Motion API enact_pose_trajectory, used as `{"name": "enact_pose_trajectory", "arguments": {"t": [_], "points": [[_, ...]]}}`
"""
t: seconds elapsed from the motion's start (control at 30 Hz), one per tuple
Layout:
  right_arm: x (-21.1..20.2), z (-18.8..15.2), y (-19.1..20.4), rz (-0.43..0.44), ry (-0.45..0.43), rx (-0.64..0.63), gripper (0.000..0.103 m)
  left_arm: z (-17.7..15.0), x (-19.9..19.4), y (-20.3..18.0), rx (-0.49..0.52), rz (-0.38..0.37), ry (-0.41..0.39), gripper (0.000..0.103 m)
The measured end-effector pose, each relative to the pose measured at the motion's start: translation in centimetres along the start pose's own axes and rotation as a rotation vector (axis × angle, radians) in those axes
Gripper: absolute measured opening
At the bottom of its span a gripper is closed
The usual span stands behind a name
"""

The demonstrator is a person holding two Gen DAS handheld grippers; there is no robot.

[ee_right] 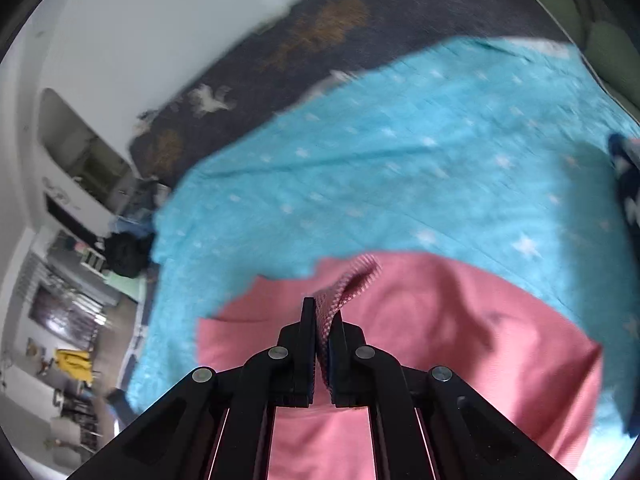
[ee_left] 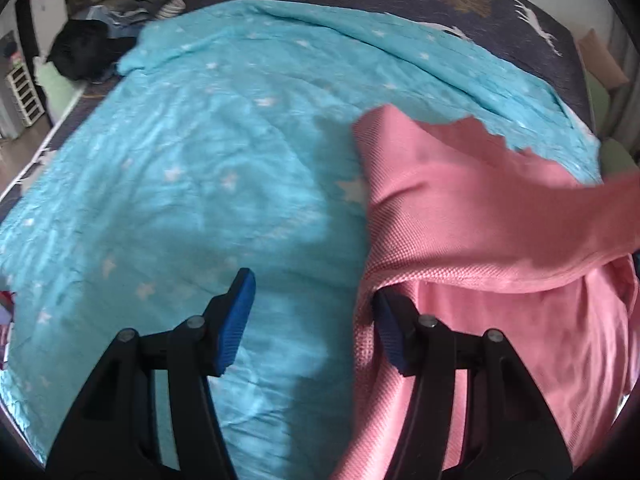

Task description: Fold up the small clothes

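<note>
Pink garment (ee_right: 420,320) pinched in right claw (ee_right: 324,320), blurred turquoise star blanket (ee_left: 200,160) beneath

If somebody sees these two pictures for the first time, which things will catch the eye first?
The pink garment stands out first, lying on the turquoise star-print blanket that covers most of the bed. The right gripper is shut on a fold of the pink cloth. The left gripper is open at the garment's edge, with one finger partly under the cloth.

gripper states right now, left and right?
Left gripper: open, holding nothing; pink garment drapes against one finger only.
Right gripper: closed, pinching a fold of the pink garment.
</note>
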State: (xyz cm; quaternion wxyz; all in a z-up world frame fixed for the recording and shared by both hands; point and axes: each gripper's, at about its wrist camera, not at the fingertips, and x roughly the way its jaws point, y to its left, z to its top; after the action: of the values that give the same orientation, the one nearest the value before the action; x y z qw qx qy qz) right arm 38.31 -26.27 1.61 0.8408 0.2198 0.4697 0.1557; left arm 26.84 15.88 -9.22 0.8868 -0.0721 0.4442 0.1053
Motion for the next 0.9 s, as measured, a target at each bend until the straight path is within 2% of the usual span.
{"name": "enact_pose_trajectory", "arguments": {"t": [0.17,0.23,0.3,0.37,0.4,0.43,0.47,0.53,0.57,0.6,0.67,0.73,0.83,0.9], "points": [[3.4,-2.2,-4.6,-0.096,0.117,0.05,0.004,-0.2,-0.4,0.0,0.067,0.036,-0.025,0.066],[4.5,-3.0,-5.2,-0.126,0.154,0.045,0.004,-0.6,-0.7,-0.4,0.107,0.054,-0.031,0.066],[4.5,-3.7,-5.5,-0.197,0.17,0.018,0.004,-0.9,-0.8,-0.6,0.134,0.066,-0.031,0.066],[3.5,-3.6,-6.0,-0.274,0.166,0.077,0.005,-1.2,-1.0,-0.7,0.148,0.065,-0.03,0.066],[2.8,-3.4,-6.0,-0.311,0.154,0.117,0.01,-1.3,-1.1,-0.6,0.144,0.063,-0.031,0.066],[1.9,-3.0,-5.7,-0.377,0.122,0.144,0.012,-1.4,-1.1,-0.5,0.139,0.059,-0.031,0.066],[1.0,-2.4,-4.6,-0.416,0.067,0.106,0.014,-1.4,-1.2,-0.5,0.134,0.052,-0.032,0.066],[0.2,-1.3,-1.1,-0.428,-0.007,-0.049,0.016,-1.6,-1.3,-0.5,0.119,0.024,-0.036,0.066],[0.5,-0.8,1.1,-0.409,0.002,-0.132,0.025,-1.6,-1.3,-0.6,0.116,0.012,-0.038,0.066],[1.6,-0.5,3.6,-0.347,0.056,-0.222,0.037,-1.7,-1.3,-0.7,0.112,-0.008,-0.039,0.066],[4.0,-0.3,7.3,-0.207,0.174,-0.341,0.049,-1.8,-1.3,-1.1,0.103,-0.055,-0.033,0.062],[7.2,-0.4,11.4,-0.113,0.285,-0.434,0.051,-1.8,-1.3,-1.6,0.104,-0.114,-0.025,0.04],[12.4,-0.7,18.0,-0.033,0.381,-0.513,0.056,-1.6,-1.1,-2.1,0.109,-0.138,-0.027,0.033],[15.0,-1.1,20.7,0.017,0.421,-0.538,0.066,-1.5,-0.9,-1.9,0.108,-0.152,-0.034,0.032]]}}
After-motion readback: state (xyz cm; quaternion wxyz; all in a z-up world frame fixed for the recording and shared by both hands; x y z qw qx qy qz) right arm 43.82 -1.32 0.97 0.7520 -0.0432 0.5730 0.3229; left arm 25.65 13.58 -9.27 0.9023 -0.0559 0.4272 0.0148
